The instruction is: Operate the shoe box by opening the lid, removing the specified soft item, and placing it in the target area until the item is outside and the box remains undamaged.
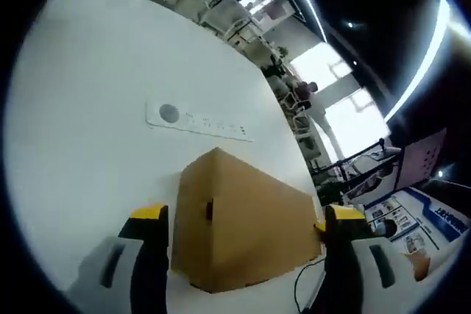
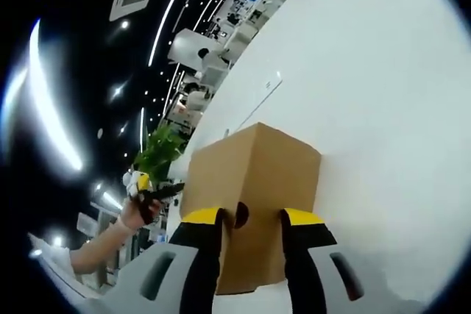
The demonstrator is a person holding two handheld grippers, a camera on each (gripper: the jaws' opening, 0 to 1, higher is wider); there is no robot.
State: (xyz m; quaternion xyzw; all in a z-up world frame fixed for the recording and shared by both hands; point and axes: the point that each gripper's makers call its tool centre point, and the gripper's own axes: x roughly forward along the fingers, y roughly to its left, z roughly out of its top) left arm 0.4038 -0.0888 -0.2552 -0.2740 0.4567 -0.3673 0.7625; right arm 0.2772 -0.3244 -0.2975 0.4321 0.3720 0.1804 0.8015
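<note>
Your left hand-held gripper (image 1: 246, 226) gapes wide around the box (image 1: 239, 229); your right hand-held gripper (image 2: 250, 220) stands narrow at its end wall.

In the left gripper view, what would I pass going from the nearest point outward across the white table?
Gripper jaws at the bottom → brown cardboard box → flat white strip with a grey round button → bare white table → its far edge, with chairs beyond.

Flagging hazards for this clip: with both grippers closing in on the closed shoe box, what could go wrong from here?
1. The right gripper has its fingers astride the box's end hole; squeezing could dent the cardboard.
2. The left gripper spans the box widely; lifting the lid unevenly could tear it.
3. A cable beside the box might snag.
</note>
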